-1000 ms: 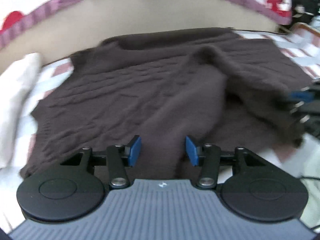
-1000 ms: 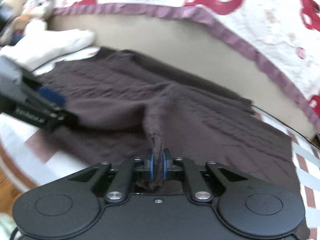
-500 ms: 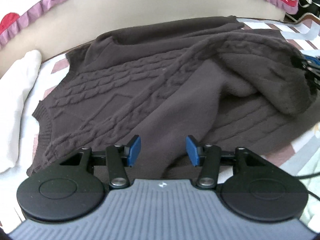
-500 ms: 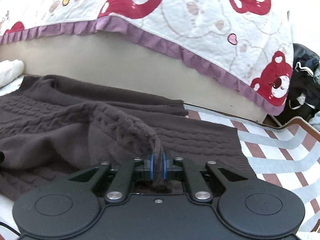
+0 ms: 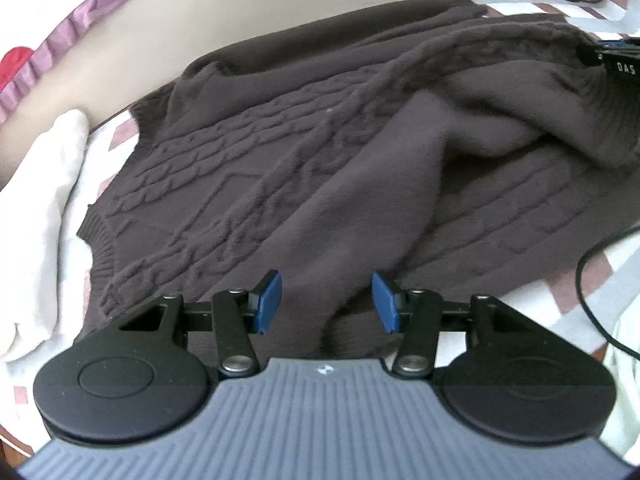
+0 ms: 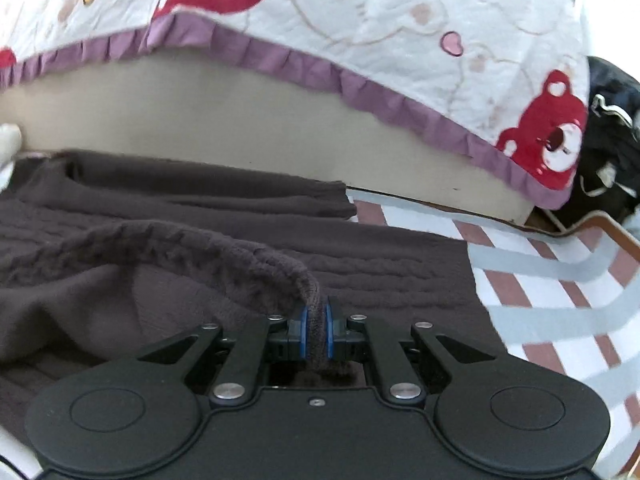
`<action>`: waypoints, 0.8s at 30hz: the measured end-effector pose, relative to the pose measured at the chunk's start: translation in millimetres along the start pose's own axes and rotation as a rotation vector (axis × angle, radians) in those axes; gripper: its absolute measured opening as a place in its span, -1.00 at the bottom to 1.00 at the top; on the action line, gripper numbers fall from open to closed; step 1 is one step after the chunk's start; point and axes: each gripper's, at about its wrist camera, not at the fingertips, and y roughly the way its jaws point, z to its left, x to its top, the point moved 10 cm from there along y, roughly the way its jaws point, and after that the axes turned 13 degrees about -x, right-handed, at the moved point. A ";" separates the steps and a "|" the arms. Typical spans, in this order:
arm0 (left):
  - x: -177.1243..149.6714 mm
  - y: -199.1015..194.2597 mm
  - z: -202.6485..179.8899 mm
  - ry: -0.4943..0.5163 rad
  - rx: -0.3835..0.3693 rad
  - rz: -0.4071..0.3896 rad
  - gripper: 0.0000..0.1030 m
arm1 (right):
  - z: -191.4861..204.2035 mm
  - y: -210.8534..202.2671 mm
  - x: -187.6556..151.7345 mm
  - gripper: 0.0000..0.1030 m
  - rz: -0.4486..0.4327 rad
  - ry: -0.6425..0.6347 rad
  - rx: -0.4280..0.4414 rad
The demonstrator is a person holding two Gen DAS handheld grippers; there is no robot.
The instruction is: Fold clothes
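Note:
A dark brown cable-knit sweater (image 5: 248, 184) lies spread on a striped cloth, with one side lifted and folded over itself. My left gripper (image 5: 326, 300) hovers open above the sweater's near part; a ridge of fabric runs below and between its blue pads without being pinched. My right gripper (image 6: 316, 334) is shut on the sweater's (image 6: 200, 248) ribbed edge, which rises in an arc to its pads. In the left wrist view the right gripper (image 5: 618, 60) shows at the far right edge, holding that raised fold.
A beige bed side (image 6: 240, 128) under a white quilt with red bears (image 6: 400, 20) borders the far side. White cloth (image 5: 44, 208) lies to the sweater's left. A striped sheet (image 6: 560, 288) extends right. A black cable (image 5: 588, 288) curls at right. Dark bags (image 6: 612, 128) sit far right.
My right gripper has carried the sweater's edge to the right across the garment, unrolling the fold. The left gripper stayed open and shifted slightly, with more of the cable pattern now showing.

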 end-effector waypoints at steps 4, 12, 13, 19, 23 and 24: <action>-0.9 3.7 8.3 -0.045 -0.011 0.006 -0.03 | -13.0 27.8 2.9 -0.60 0.047 0.032 -0.066; -6.8 9.7 3.3 -0.014 0.008 0.012 0.04 | -41.2 35.3 -3.5 -0.40 0.107 0.106 -0.181; -6.8 10.2 3.2 -0.010 0.010 0.016 0.04 | -40.9 34.5 -5.2 -0.40 0.140 0.183 -0.111; 10.3 -2.8 7.8 -0.004 -0.016 -0.022 0.13 | -22.0 40.5 -34.6 -0.30 0.342 0.314 0.072; -1.0 2.6 14.1 -0.005 -0.012 0.018 0.32 | -11.4 36.9 -42.2 -0.25 0.379 0.311 0.083; -8.3 8.2 16.5 -0.006 -0.004 0.051 0.32 | -9.1 32.7 -41.2 -0.25 0.374 0.310 0.087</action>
